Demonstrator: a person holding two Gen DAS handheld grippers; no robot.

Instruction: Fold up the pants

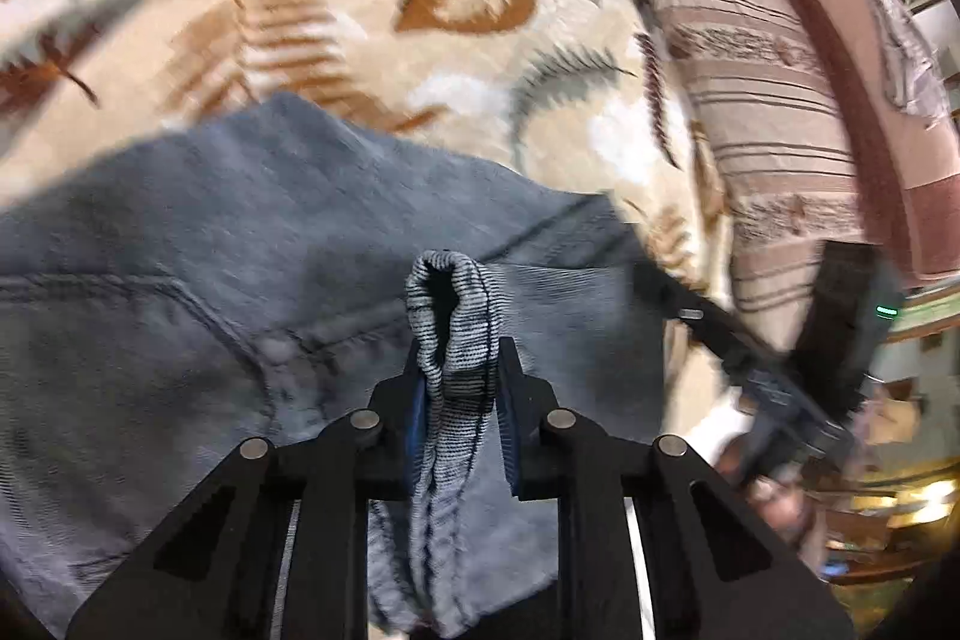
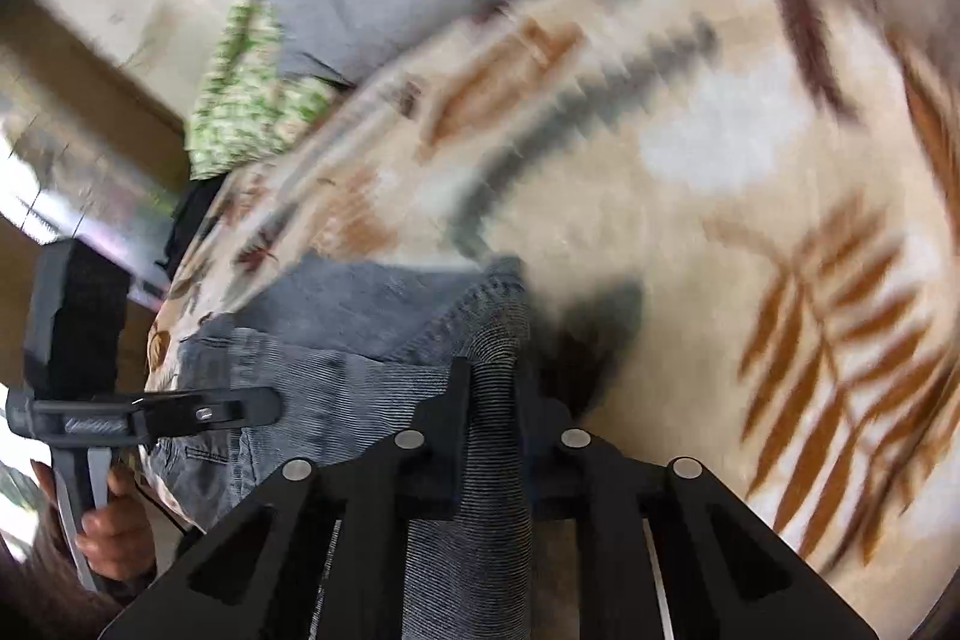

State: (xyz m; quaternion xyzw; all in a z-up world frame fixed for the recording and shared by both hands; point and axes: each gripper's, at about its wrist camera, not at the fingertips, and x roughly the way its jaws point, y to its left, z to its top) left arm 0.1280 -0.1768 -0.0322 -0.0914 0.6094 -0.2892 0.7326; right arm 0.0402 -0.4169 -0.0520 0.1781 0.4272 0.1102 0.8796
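While both grippers pinch the grey pants (image 1: 252, 244), the fold waits on the bed.

Left gripper (image 1: 459, 370) clamps a bunched band, right gripper (image 2: 492, 388) the ribbed edge beside it (held side by side); the body of the pants trails ahead of both across the leaf-patterned blanket (image 1: 372, 28).

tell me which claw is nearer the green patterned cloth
Left. The green patterned cloth lies off to the left, on the left claw's side; the right claw grips the pants farther right.

Grey-blue denim pants (image 1: 180, 232) on a cream blanket (image 1: 372, 10).
The blanket carries brown and grey leaf prints; black hand-held gripper (image 1: 459, 388).
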